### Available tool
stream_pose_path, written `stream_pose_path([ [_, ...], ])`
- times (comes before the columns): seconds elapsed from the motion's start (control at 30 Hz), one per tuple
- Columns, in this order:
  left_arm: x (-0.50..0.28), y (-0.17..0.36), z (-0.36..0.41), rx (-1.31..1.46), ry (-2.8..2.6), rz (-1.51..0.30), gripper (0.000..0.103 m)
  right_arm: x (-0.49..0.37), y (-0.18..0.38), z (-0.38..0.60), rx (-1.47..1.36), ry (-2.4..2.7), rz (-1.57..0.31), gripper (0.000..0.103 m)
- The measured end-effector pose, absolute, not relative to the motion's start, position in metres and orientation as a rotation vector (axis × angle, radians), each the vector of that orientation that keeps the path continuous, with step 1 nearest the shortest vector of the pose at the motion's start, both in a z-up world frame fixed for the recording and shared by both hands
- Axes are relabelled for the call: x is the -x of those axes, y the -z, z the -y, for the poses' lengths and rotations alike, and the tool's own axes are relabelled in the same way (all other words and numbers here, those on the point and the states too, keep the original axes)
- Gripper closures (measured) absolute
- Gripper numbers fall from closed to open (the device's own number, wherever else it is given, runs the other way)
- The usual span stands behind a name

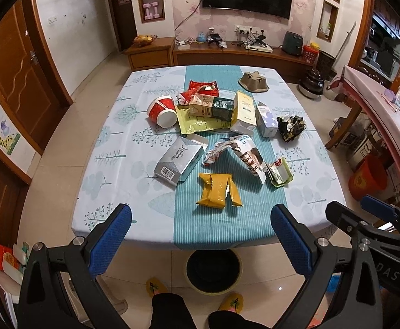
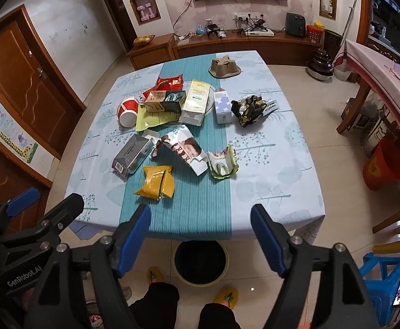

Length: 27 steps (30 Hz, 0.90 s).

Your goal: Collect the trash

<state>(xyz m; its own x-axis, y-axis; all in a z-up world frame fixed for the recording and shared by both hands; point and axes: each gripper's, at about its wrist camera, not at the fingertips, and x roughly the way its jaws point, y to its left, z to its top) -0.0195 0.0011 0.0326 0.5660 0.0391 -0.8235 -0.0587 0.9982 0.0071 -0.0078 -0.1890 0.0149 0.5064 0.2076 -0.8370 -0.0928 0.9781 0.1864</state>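
table [image 2: 282, 192] with yellow packet [image 2: 156, 182] just beyond empty right gripper [image 2: 200, 213]

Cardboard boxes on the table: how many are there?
4: silver box at the front left; brown-green carton, cream box and white-purple carton in a row behind. More may hide underneath.

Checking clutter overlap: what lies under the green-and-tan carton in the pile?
The green-and-tan carton rests on a flat yellow-green pouch, whose front edge sticks out toward the camera. The pouch's covered part and the cloth beneath cannot be seen.
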Motion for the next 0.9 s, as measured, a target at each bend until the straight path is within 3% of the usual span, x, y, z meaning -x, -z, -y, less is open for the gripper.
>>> stream_pose_path([
  [0.17,0.019,-0.033,-0.001,0.041,-0.075,-0.960,0.003,0.008,-0.018,0.195,-0.131,-0.195,-1.003,0.009],
  [0.53,0.014,-0.033,-0.006,0.037,-0.055,-0.948,0.003,0.001,-0.021,0.196,-0.139,-0.224,-0.954,0.008],
  [0.67,0.003,-0.034,-0.015,0.055,-0.019,-0.967,0.003,-0.002,-0.028,0.195,-0.154,-0.255,-0.889,0.000],
  [0.9,-0.032,-0.033,-0.050,0.073,0.000,-0.994,0.003,-0.023,-0.025,0.179,-0.141,-0.216,-0.940,0.000],
])
